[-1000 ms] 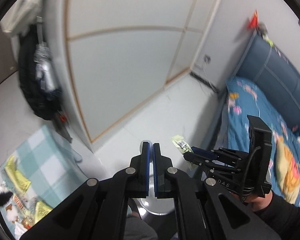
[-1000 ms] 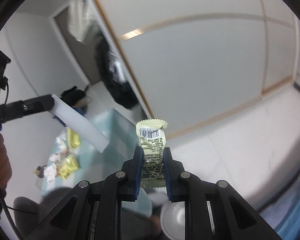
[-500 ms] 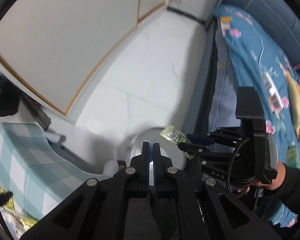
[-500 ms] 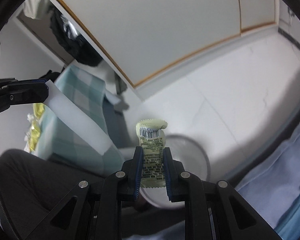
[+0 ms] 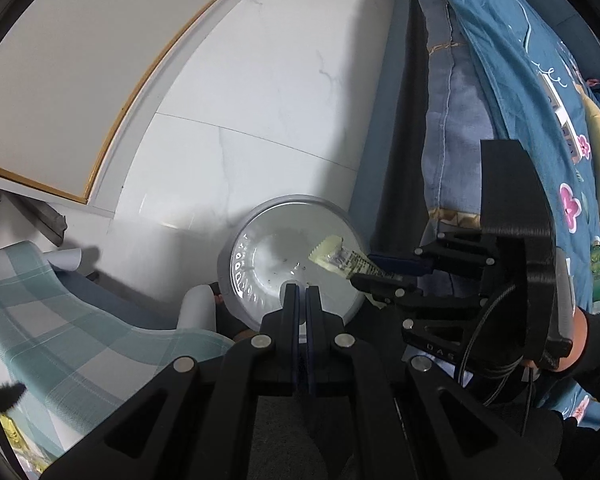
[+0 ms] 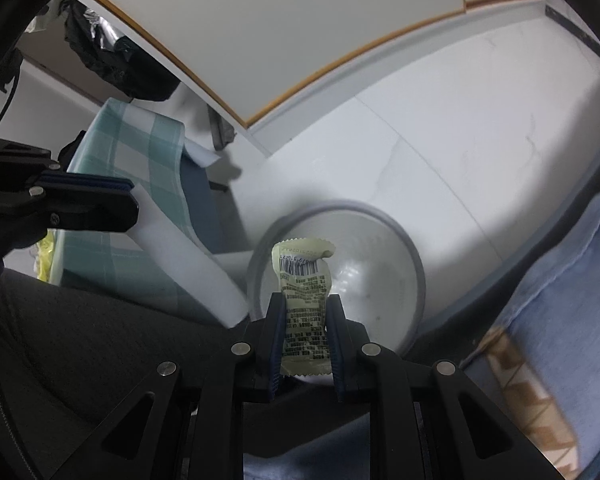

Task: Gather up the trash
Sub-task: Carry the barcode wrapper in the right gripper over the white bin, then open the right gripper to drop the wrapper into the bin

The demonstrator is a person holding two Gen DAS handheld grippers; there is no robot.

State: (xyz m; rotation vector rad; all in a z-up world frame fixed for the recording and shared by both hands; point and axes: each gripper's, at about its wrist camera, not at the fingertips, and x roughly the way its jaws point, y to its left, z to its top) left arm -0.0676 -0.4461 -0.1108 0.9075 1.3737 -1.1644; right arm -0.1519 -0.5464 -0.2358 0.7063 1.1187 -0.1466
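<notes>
Step in hand: dropping a held piece of trash into the bin.
Right gripper [image 6: 303, 316]: clamped on a pale green snack wrapper [image 6: 302, 280], barcode end sticking up past the fingertips.
Wrapper's place: held over the open mouth of the round white trash bin [image 6: 414, 256]; in the left wrist view the wrapper [image 5: 338, 258] hangs at about 3 o'clock inside the bin's rim [image 5: 236, 240].
Left gripper [image 5: 300, 300]: jaws pressed together on a long white strip [image 6: 188, 256], which slants down toward the bin's 9 o'clock edge.
Bin contents: only a few dark specks on the bottom; no other wrappers visible inside.
Done so far: this wrapper is picked up and brought above the bin.
Left to do: let go of it, then deal with the strip.
More trash: yellow packets [image 5: 8, 436] lie on the checked cloth [image 5: 60, 320] at 8 o'clock, likely the next to collect.
</notes>
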